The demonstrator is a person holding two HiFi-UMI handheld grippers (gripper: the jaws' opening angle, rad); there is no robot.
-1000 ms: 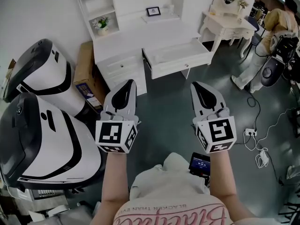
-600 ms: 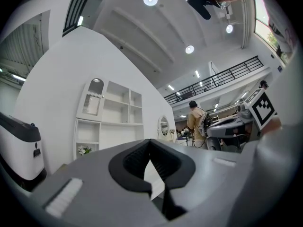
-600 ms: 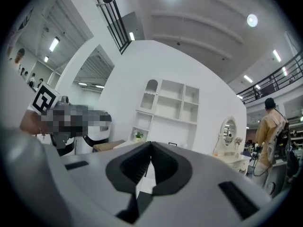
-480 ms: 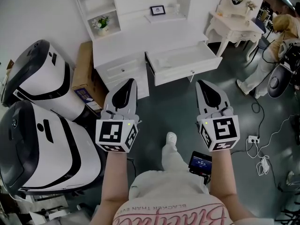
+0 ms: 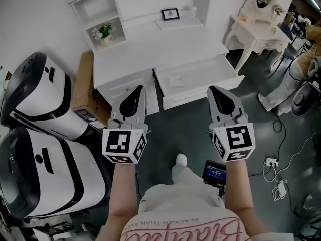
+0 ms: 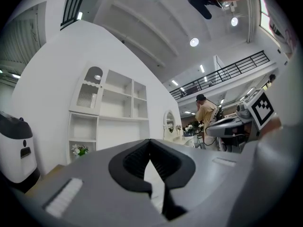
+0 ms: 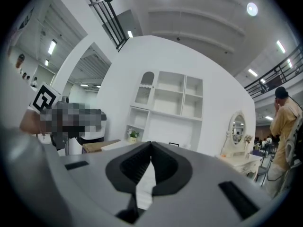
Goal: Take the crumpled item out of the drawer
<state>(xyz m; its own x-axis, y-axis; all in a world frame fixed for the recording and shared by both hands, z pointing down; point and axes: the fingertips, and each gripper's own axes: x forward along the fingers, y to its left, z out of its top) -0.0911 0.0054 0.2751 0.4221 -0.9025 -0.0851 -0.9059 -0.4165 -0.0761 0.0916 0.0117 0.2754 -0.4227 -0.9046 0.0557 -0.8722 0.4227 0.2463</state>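
Observation:
The white desk's drawer (image 5: 200, 97) stands pulled open, just beyond both grippers in the head view. Inside it, toward its left, lies a small white crumpled item (image 5: 176, 79). My left gripper (image 5: 136, 88) is shut and empty, its tip over the floor in front of the closed drawers (image 5: 125, 90). My right gripper (image 5: 215, 89) is shut and empty too, its tip near the open drawer's front panel. In the left gripper view the left gripper (image 6: 150, 140) has its jaws together and points level at the shelves; the right gripper (image 7: 151, 143) does the same in its own view.
Two large white-and-black machines (image 5: 42, 109) fill the left side, with a cardboard box (image 5: 83, 87) against the desk. A white dressing table (image 5: 253, 31) stands at the right, a person (image 5: 313, 39) beyond it. Cables and a power strip (image 5: 273, 162) lie on the grey floor.
Both grippers have travelled toward the desk, and the open drawer now sits lower in the head view, close to their tips. Both stayed shut. A shoe shows below.

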